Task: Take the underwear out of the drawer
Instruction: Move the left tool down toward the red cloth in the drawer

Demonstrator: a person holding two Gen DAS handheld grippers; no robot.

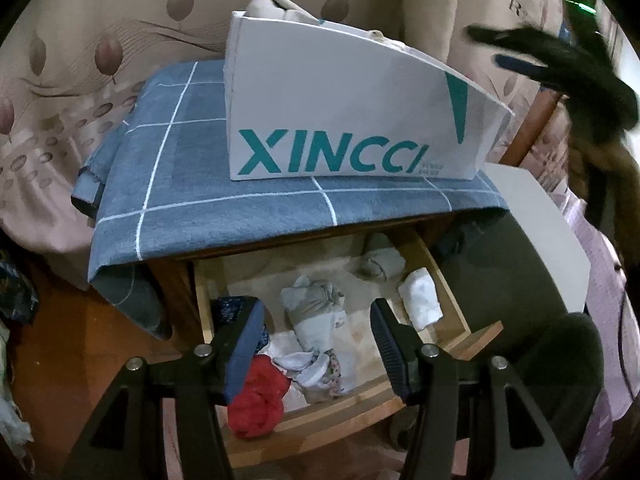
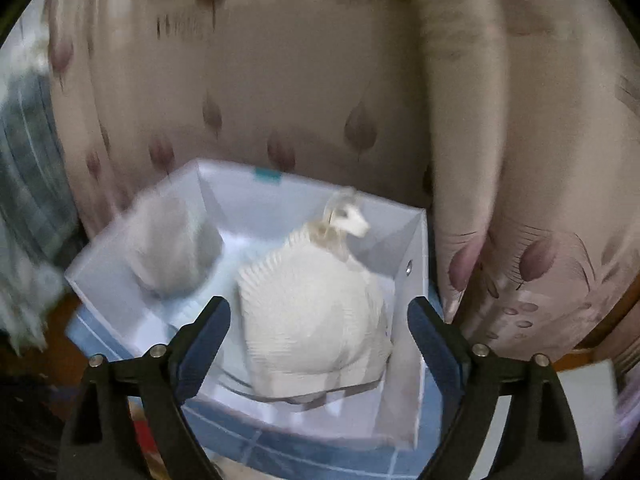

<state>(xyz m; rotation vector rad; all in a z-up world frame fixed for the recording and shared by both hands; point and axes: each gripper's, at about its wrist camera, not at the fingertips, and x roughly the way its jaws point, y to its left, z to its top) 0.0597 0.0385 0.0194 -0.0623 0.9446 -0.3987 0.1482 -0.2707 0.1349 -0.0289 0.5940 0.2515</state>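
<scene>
In the left wrist view the wooden drawer (image 1: 448,276) is pulled out, with several pieces of underwear in it: a grey-white rolled bundle (image 1: 316,312), a red piece (image 1: 260,400) and a white roll (image 1: 420,298). My left gripper (image 1: 316,348) hovers over them, open, nothing between its pads. In the right wrist view my right gripper (image 2: 320,320) is open above a white box (image 2: 416,280). A cream bra (image 2: 312,312) lies in the box, free of the pads, beside another pale garment (image 2: 172,244). The right gripper (image 1: 560,64) also shows as a dark blur at the left view's top right.
The white XINCCI box (image 1: 340,120) stands on a blue checked cloth (image 1: 200,200) on top of the cabinet. A leaf-patterned curtain (image 2: 320,80) hangs close behind. A white board (image 1: 540,220) leans at the right of the drawer. The wooden floor (image 1: 80,340) is at the left.
</scene>
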